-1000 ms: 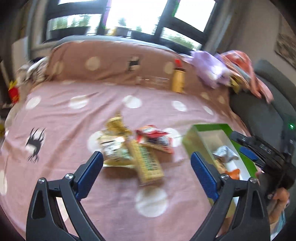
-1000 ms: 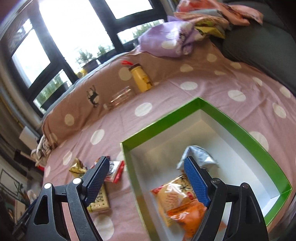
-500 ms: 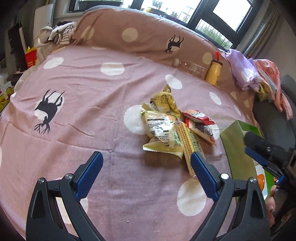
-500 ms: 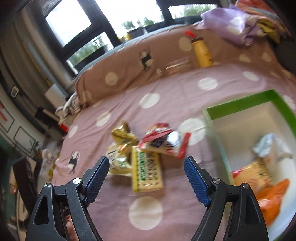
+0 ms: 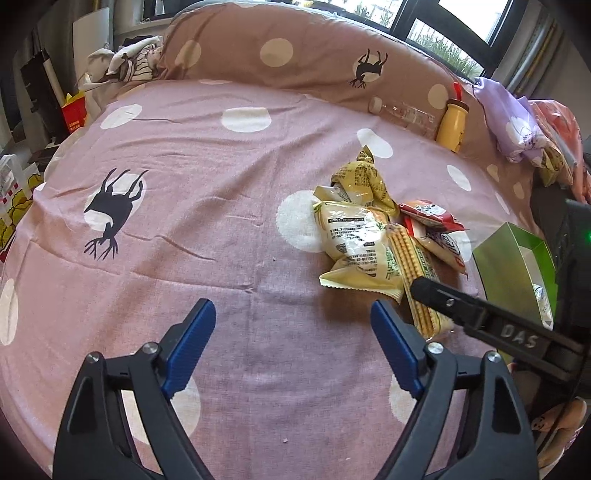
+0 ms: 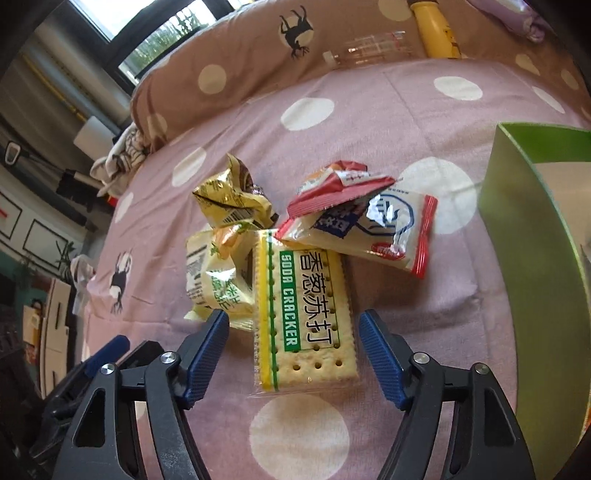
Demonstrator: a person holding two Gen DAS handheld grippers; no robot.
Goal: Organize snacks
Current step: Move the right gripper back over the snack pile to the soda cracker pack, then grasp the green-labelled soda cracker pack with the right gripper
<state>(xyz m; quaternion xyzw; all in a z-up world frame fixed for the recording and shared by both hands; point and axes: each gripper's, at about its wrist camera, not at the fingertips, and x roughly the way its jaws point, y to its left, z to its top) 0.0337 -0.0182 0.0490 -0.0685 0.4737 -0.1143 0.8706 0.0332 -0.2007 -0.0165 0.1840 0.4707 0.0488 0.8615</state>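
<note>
My right gripper (image 6: 290, 339), ribbed blue fingers (image 6: 380, 356) closing, straddles the flat perforated clear-wrapped soda cracker packet (image 6: 303, 314), untouched. My left gripper (image 5: 291, 347) narrows over bare pink dotted bedsheet (image 5: 207, 206).

You look across a bed under a pink polka-dot sheet (image 5: 207, 229) with deer prints, a brown dotted bolster (image 5: 295, 55) at its head. Beyond it, dark-framed windows (image 5: 443, 18) let in daylight; crumpled clothes (image 5: 517, 122) lie at the right.

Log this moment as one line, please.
right tongs: closing around cracker pack, not gripping | left tongs: closing, nothing between | green box: beside snack pile
</note>
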